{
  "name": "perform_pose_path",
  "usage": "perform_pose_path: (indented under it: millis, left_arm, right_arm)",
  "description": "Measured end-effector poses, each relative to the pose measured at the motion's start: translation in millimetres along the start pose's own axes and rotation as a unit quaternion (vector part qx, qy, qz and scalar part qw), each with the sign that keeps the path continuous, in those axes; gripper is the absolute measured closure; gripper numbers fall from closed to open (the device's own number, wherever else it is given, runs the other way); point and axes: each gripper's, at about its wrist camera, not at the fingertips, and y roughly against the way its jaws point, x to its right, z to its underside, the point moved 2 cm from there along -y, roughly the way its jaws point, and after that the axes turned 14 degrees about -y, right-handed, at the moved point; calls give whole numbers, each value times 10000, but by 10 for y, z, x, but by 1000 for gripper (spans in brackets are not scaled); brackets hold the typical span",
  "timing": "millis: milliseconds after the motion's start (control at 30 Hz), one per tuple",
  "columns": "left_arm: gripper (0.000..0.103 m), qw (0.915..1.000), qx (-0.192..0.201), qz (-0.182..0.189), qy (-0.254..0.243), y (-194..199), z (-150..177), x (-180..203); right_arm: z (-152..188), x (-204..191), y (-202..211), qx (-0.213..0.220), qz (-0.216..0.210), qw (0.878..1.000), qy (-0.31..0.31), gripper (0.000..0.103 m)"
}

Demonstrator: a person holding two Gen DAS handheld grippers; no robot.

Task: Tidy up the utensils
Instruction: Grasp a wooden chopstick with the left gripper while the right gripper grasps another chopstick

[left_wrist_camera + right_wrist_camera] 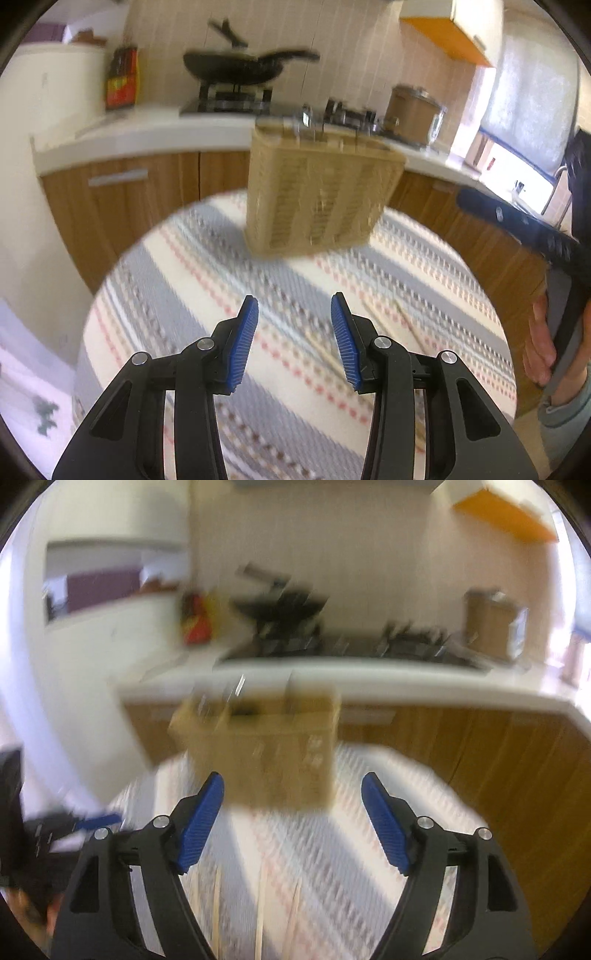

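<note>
Left gripper (294,341): jaws apart, nothing between the blue pads (242,347); it hangs above the near half of the round table (122,295), pointing toward the holder.
Right gripper (292,821): jaws wide apart and empty, above the table's near edge; its view is heavily blurred.
Chopsticks (260,915): three pale wooden sticks lie flat on the striped tablecloth (332,867), straight below and between the right gripper's fingers (201,821). In the left wrist view faint pale sticks (325,350) show on the cloth just right of centre, too blurred to count.
Long axis: the sticks run roughly along the right gripper's pointing direction, from near edge toward the holder, so the jaws would close across their width.
Utensil holder (317,199): tan slatted plastic caddy, upright at the table's far edge, with metal utensil handles (306,118) standing in it; well apart from the sticks.
Nearer hand: by my judgement the right, since the sticks sit directly under it.
Next move calls for: lowering straight down onto one stick, then carrying it forward to the holder.
Risk: thin sticks lying close together may be pinched as a pair or roll away.
</note>
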Motion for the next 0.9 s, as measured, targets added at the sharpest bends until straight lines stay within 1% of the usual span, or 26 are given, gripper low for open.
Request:
perform_pose_path:
  millis: [33, 67, 100, 167, 200, 233, 267, 300, 333, 367, 433, 500, 600, 667, 700, 767, 900]
  left_arm:
    - [63, 9999, -133, 46, 73, -34, 47, 16]
    - [63, 9996, -211, 104, 141, -60, 87, 27]
    - [63, 9989, -309, 219, 266, -99, 140, 33]
    - [63, 9967, -480, 399, 511, -177, 239, 46]
    - [63, 9961, -511, 433, 570, -195, 277, 55]
    - [63, 9956, -529, 465, 621, -213, 306, 75]
    - [63, 9952, -556, 484, 637, -241, 335, 100]
    - [63, 9953, -585, 448, 628, -266, 350, 133]
    - [64, 9955, -603, 403, 609, -283, 360, 154]
    - [65, 9959, -624, 336, 554, -313, 371, 187]
    - [65, 9962, -671, 241, 499, -361, 372, 236]
    - [65, 9965, -679, 166, 468, -411, 371, 281]
    - [65, 9965, -687, 26, 485, -481, 364, 310]
    - [66, 9962, -719, -63, 495, -537, 371, 333]
    - [67, 9959, -744, -91, 497, -553, 370, 347]
    - [68, 9957, -766, -175, 491, -600, 377, 367]
    - [68, 9953, -783, -504, 274, -647, 335, 465]
  right_arm:
    - [99, 31, -11, -58, 208, 9998, 13, 30]
    - [159, 51, -20, -110, 288, 9995, -1, 30]
    - [250, 79, -53, -304, 321, 9990, -11, 30]
    - [398, 128, -134, -671, 339, 9971, -109, 30]
    - [469, 169, -180, -831, 350, 9957, -230, 30]
    - [518, 194, -201, -907, 232, 9951, -308, 31]
    - [584, 223, -225, -935, 100, 9948, -379, 34]
    - [640, 245, -245, -937, 122, 9947, -410, 38]
    - [688, 276, -283, -941, 189, 9944, -443, 48]
    - [726, 311, -331, -916, 211, 9943, -500, 54]
    - [802, 377, -381, -848, 95, 9943, -631, 62]
    - [859, 450, -409, -842, -16, 9933, -786, 62]
    - [781, 460, -308, -587, -148, 9945, -860, 62]
    - [803, 435, -364, -634, 8, 9953, -729, 62]
    - [822, 418, -409, -744, 63, 9949, -684, 62]
    - [831, 368, -403, -679, 149, 9961, -544, 62]
    - [866, 357, -463, -753, 408, 9953, -460, 62]
